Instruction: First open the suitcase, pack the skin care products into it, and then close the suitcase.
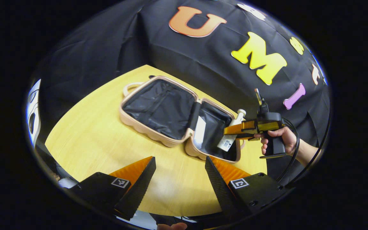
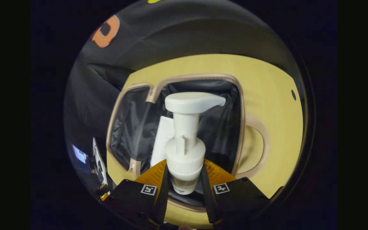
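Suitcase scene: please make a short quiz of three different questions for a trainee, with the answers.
1. True or false: the suitcase lies open on the table.
2. What does the right gripper hold? A) a pump bottle B) a towel C) nothing
3. Fill in: a white tube already lies inside the ____.

Key:
1. True; both halves lie flat.
2. A; both fingers press on the pump bottle, above the suitcase. The left gripper is open and holds nothing.
3. suitcase
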Available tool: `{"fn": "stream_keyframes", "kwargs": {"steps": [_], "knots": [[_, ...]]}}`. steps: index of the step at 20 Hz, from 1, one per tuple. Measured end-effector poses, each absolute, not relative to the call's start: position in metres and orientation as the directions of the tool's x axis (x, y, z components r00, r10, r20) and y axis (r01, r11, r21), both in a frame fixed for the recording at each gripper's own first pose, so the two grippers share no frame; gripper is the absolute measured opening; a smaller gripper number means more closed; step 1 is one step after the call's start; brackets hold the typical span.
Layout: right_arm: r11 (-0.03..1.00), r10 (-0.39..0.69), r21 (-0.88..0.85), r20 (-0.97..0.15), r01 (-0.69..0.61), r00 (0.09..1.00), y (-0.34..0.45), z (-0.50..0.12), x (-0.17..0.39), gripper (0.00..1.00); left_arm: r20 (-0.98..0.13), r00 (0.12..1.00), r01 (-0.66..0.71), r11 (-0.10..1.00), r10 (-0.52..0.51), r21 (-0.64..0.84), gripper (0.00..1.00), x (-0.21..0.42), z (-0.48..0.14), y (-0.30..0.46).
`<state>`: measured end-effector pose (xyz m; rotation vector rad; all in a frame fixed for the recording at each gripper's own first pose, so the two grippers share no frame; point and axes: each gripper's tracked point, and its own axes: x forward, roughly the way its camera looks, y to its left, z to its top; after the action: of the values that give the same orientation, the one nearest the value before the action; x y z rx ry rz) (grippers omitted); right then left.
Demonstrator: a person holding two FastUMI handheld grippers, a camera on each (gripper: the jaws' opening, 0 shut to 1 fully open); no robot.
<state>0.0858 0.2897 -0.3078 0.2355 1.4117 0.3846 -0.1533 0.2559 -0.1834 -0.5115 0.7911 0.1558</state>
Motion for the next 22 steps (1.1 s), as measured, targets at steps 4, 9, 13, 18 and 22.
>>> {"fn": "stream_keyframes", "kwargs": {"steps": [4,9,13,18,22], "knots": [[0.934,0.353,0.354,-0.935,0.046,0.025,0.292,-0.336,0.079,0.47,-0.704,0.71,-0.347,0.856,-0.028,-0.383,0.98,-0.158,-0.179,0.274],[0.954,0.288,0.289,-0.957,0.081,0.02,0.287,-0.353,0.08,0.45,-0.691,0.721,-0.288,0.884,-0.053,-0.369,0.99,-0.153,-0.177,0.268],[0.962,0.262,0.265,-0.964,0.073,0.038,0.287,-0.353,0.08,0.51,-0.693,0.718,-0.266,0.896,-0.063,-0.357,0.98,-0.151,-0.177,0.262],[0.955,0.292,0.295,-0.947,0.006,0.132,0.285,-0.318,0.074,0.65,-0.666,0.743,-0.245,0.9,-0.066,-0.362,0.98,-0.142,-0.171,0.268],[0.952,0.302,0.252,-0.873,-0.175,0.384,0.258,-0.249,0.067,0.75,-0.598,0.798,-0.181,0.919,-0.07,-0.35,0.98,-0.125,-0.164,0.282]]}}
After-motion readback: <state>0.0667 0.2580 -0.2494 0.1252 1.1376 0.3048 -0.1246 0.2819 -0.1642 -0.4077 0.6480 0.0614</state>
